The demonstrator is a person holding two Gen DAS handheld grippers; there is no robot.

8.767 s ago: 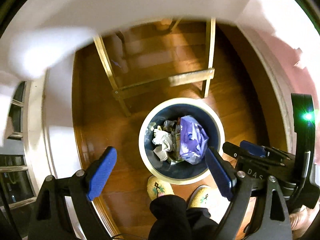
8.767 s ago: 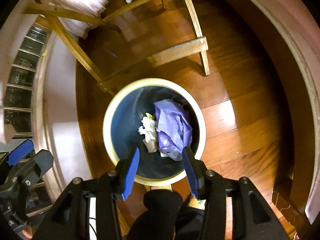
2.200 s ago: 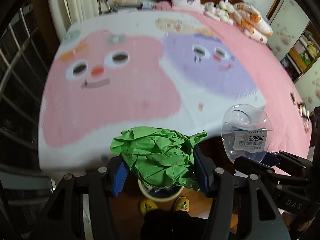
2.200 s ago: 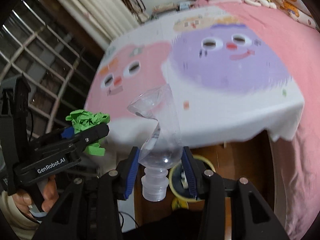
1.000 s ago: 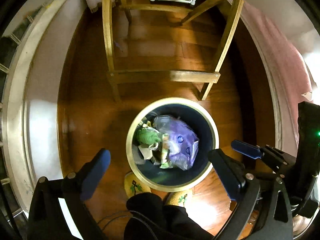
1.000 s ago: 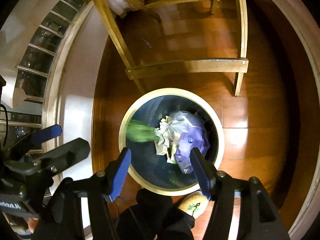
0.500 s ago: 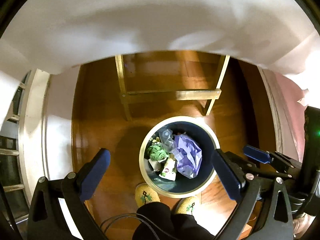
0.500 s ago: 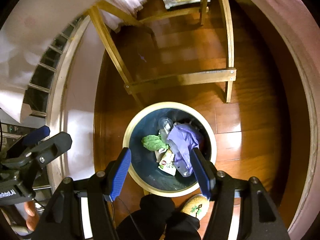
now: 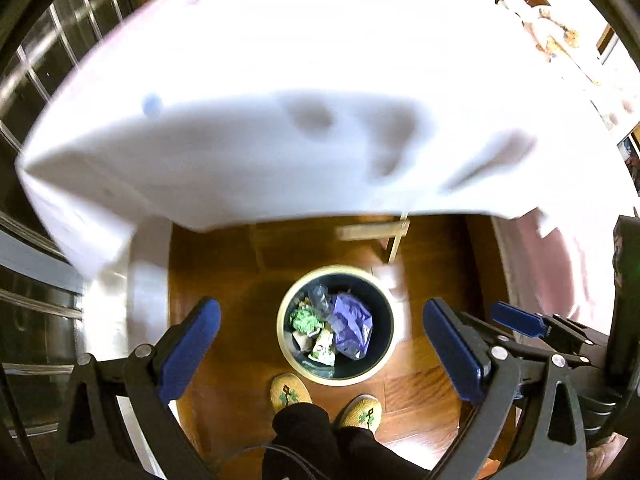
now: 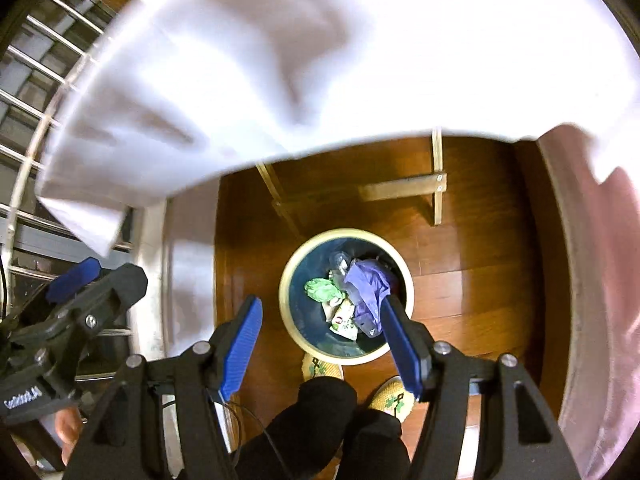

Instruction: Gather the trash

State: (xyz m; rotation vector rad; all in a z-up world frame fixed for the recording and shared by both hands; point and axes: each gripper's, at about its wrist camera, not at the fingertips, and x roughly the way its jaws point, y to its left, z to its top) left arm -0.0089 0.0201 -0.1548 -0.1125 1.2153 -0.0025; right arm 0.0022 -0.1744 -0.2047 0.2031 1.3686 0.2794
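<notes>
Looking down from above, both views show a round bin on the wood floor with trash piled inside: a green wad, a purple bag, a clear bottle and a printed wrapper. The left gripper has its blue pads wide apart with nothing between them; the right gripper is likewise spread and empty. Both hang well above the bin, so nothing is in hand at this moment.

Judging by that, the pieces in the bin are dealt with and no drop is pending. What is left cannot be read here: the white and pink bed cover fills the upper part of both views, blurred and washed out, and no loose trash shows on it or on the floor. More may lie out of view.

Inside the bin, the bottle lies at the far side by the rim, just beside the purple bag; its long axis seems to run from the far rim toward the middle, but which end is the neck is too small to tell. The green wad sits to the left of the pile, with no clear axis. The person's slippers stand just at the near rim, and a wooden frame stands beyond the bin.
</notes>
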